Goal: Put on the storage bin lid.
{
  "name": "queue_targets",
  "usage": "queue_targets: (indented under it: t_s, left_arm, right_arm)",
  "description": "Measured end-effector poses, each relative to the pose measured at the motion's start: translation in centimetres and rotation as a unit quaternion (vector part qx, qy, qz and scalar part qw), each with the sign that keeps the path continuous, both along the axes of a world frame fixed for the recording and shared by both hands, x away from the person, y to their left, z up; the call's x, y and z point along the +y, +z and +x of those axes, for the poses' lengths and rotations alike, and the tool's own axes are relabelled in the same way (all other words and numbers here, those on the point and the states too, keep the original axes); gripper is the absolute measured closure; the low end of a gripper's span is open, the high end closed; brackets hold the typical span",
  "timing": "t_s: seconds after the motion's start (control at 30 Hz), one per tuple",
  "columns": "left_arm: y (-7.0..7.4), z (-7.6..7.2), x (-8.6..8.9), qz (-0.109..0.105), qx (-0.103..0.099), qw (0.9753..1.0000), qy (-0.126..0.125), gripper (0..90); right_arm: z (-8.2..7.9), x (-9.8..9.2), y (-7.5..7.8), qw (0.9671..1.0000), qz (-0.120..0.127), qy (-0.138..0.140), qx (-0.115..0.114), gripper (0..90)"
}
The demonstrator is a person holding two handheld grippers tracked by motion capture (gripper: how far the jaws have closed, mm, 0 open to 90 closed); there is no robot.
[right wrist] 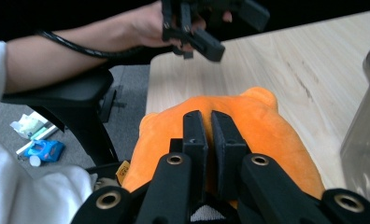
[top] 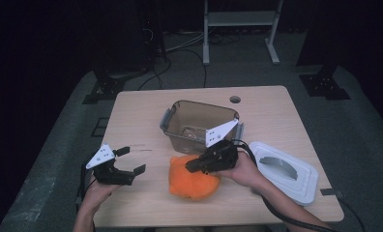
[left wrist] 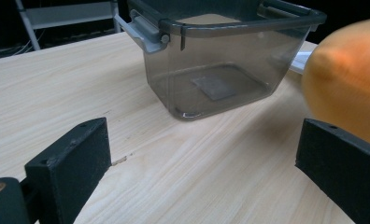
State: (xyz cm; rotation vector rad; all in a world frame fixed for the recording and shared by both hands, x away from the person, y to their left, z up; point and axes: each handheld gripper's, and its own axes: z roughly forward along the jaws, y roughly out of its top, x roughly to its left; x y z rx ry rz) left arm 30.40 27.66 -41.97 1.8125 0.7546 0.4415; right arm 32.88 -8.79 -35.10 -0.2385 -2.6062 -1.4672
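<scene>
High view: right tongs (top: 192, 166) are pressing, jaws together, on the orange plush toy (top: 193, 180) lying on the worktop (top: 141, 121) — left tongs (top: 131, 161) are hovering apart beside it.

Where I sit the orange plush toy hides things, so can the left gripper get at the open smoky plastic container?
Probably yes. The left gripper, jaws open, faces the smoky clear plastic container across bare wooden table. The orange plush toy lies off to its side, not between.

A recording lab — black surrounds, floor cables (top: 189, 53), metal stands (top: 325, 82).
</scene>
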Motion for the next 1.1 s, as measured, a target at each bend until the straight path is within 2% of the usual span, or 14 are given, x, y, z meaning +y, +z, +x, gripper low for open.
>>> queue_targets:
  t_s: [0.07, 0.13, 0.17, 0.23, 0.27, 0.33, 0.4, 0.53, 0.67, 0.7, 0.8, 1.1]
  left_arm:
    - [0.0, 0.0, 0.0, 0.001, 0.001, 1.0000, -0.001, 2.7]
    - [0.0, 0.0, 0.0, 0.001, 0.001, 1.0000, -0.001, 2.7]
    - [0.0, 0.0, 0.0, 0.001, 0.002, 1.0000, -0.001, 2.7]
    - [0.0, 0.0, 0.0, 0.001, 0.002, 1.0000, -0.001, 2.7]
    - [0.0, 0.0, 0.0, 0.002, 0.002, 1.0000, -0.001, 2.7]
    - [0.0, 0.0, 0.0, 0.000, 0.002, 1.0000, -0.001, 2.7]
    - [0.0, 0.0, 0.0, 0.002, 0.003, 1.0000, -0.002, 2.7]
    - [-0.1, 0.0, 0.0, 0.002, 0.003, 1.0000, -0.002, 2.7]
    - [-0.1, 0.0, 0.0, 0.000, 0.003, 1.0000, -0.002, 2.7]
    - [0.0, 0.0, 0.0, -0.001, 0.003, 1.0000, -0.002, 2.7]
    - [0.0, 0.0, -0.1, -0.002, 0.003, 1.0000, -0.002, 2.7]
    - [0.0, 0.0, 0.0, -0.001, 0.001, 1.0000, -0.002, 2.7]
  right_arm:
    - [-0.2, 0.0, 1.3, 1.0000, 0.006, 0.003, -0.007, 84.3]
    - [-0.2, 0.0, 1.6, 0.9999, 0.007, 0.003, -0.007, 84.4]
    - [-0.1, -0.1, 2.5, 0.9999, 0.012, 0.002, -0.008, 84.4]
    - [-0.1, -0.2, 2.9, 0.9999, 0.011, 0.002, -0.013, 84.3]
    - [0.0, -0.2, 3.8, 0.9998, 0.013, 0.001, -0.016, 84.4]
    - [0.0, -0.2, 4.0, 0.9998, 0.013, 0.002, -0.017, 84.4]
    - [0.3, -0.1, 5.3, 0.9996, 0.017, 0.001, -0.023, 84.4]
    - [0.5, -0.1, 6.4, 0.9995, 0.020, -0.002, -0.026, 84.4]
    - [1.0, 0.1, 8.4, 0.9990, 0.023, -0.005, -0.039, 84.4]
    - [1.0, 0.1, 8.4, 0.9990, 0.023, -0.005, -0.039, 84.4]
    - [1.4, 0.4, 9.8, 0.9985, 0.024, -0.007, -0.049, 84.4]
    - [3.2, 0.7, 11.2, 0.9979, 0.025, -0.023, -0.055, 84.4]
